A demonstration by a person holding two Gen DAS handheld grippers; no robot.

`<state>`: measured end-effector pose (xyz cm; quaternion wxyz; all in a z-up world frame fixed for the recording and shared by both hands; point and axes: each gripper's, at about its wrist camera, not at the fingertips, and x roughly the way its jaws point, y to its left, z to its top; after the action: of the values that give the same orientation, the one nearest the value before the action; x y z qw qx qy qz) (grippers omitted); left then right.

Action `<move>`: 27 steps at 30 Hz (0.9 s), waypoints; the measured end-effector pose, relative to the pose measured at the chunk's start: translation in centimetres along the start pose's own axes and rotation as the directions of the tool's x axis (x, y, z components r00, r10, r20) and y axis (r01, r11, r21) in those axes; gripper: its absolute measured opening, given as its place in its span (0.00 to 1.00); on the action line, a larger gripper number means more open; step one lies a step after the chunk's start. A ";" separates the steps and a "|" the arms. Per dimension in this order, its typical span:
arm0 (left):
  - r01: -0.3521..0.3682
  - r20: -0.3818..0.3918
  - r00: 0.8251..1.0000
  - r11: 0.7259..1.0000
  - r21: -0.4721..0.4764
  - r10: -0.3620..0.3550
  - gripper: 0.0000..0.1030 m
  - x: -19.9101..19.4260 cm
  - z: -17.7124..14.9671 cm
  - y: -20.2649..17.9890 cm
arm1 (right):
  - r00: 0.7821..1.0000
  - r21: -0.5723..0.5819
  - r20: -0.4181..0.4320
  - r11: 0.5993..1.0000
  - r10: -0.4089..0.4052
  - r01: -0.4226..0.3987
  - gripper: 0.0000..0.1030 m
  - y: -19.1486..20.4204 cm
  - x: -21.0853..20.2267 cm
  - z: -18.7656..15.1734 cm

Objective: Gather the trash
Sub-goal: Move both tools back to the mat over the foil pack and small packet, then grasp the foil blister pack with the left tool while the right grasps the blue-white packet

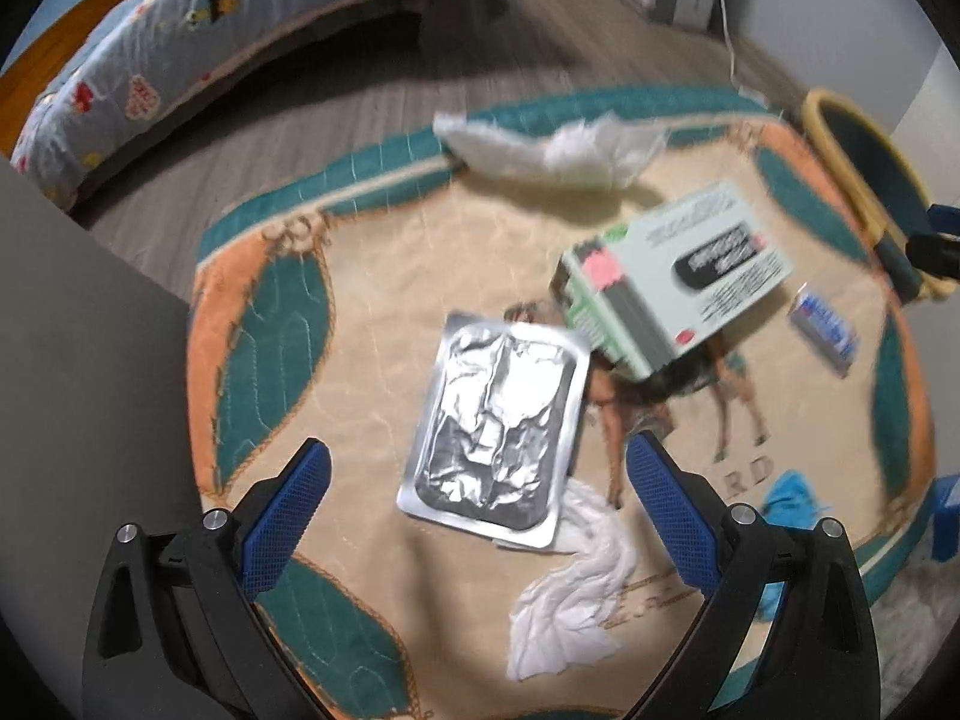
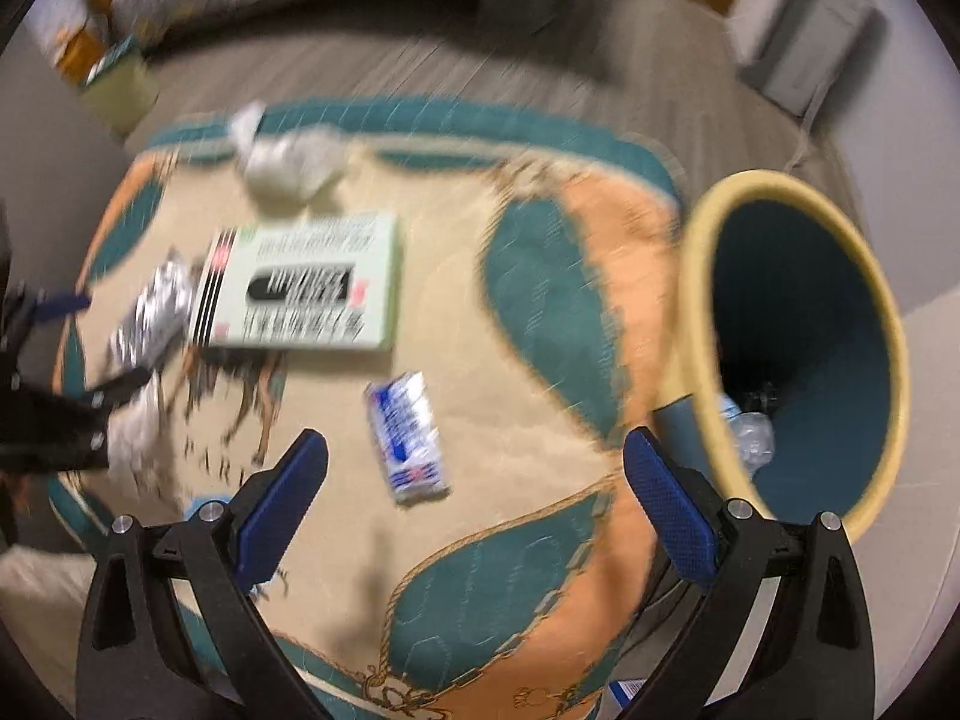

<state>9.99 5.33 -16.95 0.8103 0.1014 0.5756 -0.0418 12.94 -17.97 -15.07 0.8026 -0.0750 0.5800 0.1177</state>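
Silver foil pack (image 1: 495, 429) lies flat on the rug (image 1: 360, 276), just ahead of the left gripper (image 1: 478, 501), jaws spread, empty. Green carton (image 1: 672, 276) overlaps its corner; print blurred. Right gripper (image 2: 476, 492) also gapes over a small blue-white packet (image 2: 408, 438). Bin (image 2: 798, 348) at right, contents unclear.

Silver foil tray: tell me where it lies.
Left wrist view: the silver foil tray lies flat mid-rug, ahead of the left gripper, beside the green box.
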 end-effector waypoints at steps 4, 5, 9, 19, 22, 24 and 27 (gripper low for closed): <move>-0.013 -0.055 0.998 0.999 0.035 0.015 0.95 2.3 -0.2 -0.5 | 0.997 -0.078 -0.073 0.997 0.009 -0.015 0.88 2.2 1.9 -0.7; -0.008 -0.059 0.998 1.000 0.030 0.010 0.95 2.5 -0.2 -0.4 | 0.997 -0.082 -0.077 0.997 0.008 -0.015 0.84 2.5 2.1 -0.8; 0.000 -0.087 0.996 1.000 -0.012 -0.001 0.95 4.1 -0.2 0.3 | 0.993 -0.087 -0.118 0.996 0.015 -0.025 0.74 3.2 3.5 -1.3; 0.053 -0.059 0.997 0.994 -0.096 -0.059 0.88 4.8 -0.1 2.3 | 0.984 -0.152 -0.177 0.988 -0.038 0.011 0.55 4.3 5.1 -2.1; 0.064 -0.054 0.996 0.994 -0.091 -0.069 0.81 4.6 0.0 2.1 | 0.982 -0.169 -0.180 0.985 -0.052 0.021 0.45 4.9 6.0 -1.7; 0.064 -0.049 0.996 0.995 -0.082 -0.068 0.74 4.4 0.3 1.6 | 0.984 -0.183 -0.171 0.983 -0.053 0.021 0.38 5.2 5.9 -1.7; 0.067 -0.054 0.996 0.995 -0.079 -0.071 0.71 4.2 0.3 0.8 | 0.985 -0.193 -0.167 0.981 -0.053 0.020 0.31 5.5 5.6 -1.8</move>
<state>11.79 6.25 -20.71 0.7951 0.0512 0.6026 -0.0444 11.52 -12.61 -20.86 0.7408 -0.1720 0.6315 0.1510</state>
